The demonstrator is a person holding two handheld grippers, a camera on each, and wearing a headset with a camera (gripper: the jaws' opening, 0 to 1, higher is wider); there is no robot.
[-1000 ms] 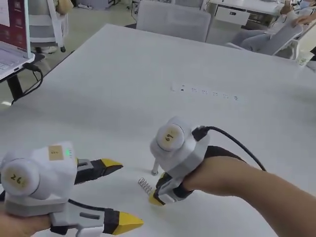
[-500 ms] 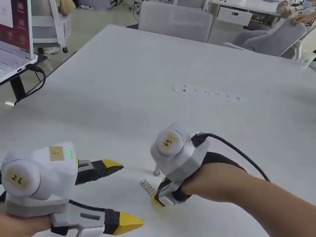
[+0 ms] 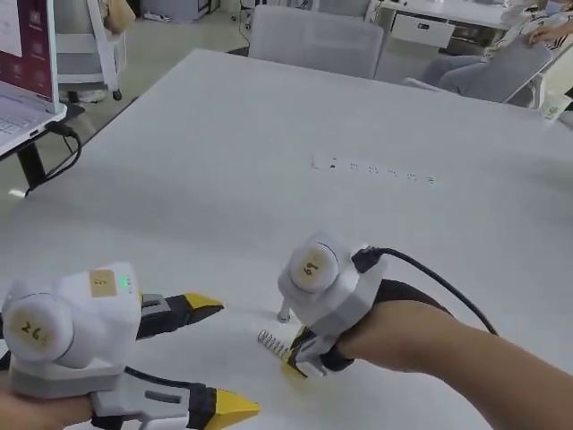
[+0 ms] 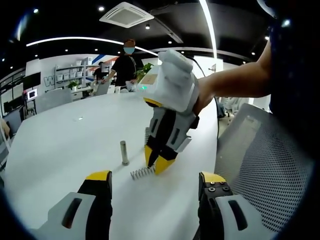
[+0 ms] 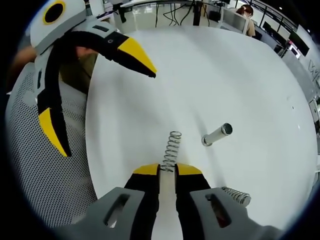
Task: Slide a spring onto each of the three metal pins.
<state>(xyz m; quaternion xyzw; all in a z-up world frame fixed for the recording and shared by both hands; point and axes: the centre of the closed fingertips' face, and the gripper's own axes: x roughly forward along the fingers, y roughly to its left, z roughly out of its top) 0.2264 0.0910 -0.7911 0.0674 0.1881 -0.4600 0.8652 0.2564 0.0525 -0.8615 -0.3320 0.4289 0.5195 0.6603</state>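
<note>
Spring (image 5: 171, 150): lies flat on the table (image 3: 269, 134) at the near centre. One end is clamped between the jaws of the right claw (image 5: 167, 170), which are drawn nearly together. The metal pin (image 3: 284, 313) stands upright on the table just beyond the spring, apart from it. The left claw (image 3: 235, 356) hovers at the near left, jaws wide apart, holding nothing. A second spring (image 5: 235, 196) lies beside the right claw.

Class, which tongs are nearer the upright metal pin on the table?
Right. The right tongs, shut on a spring, sit just beside the pin; the left tongs hang open farther off.
</note>
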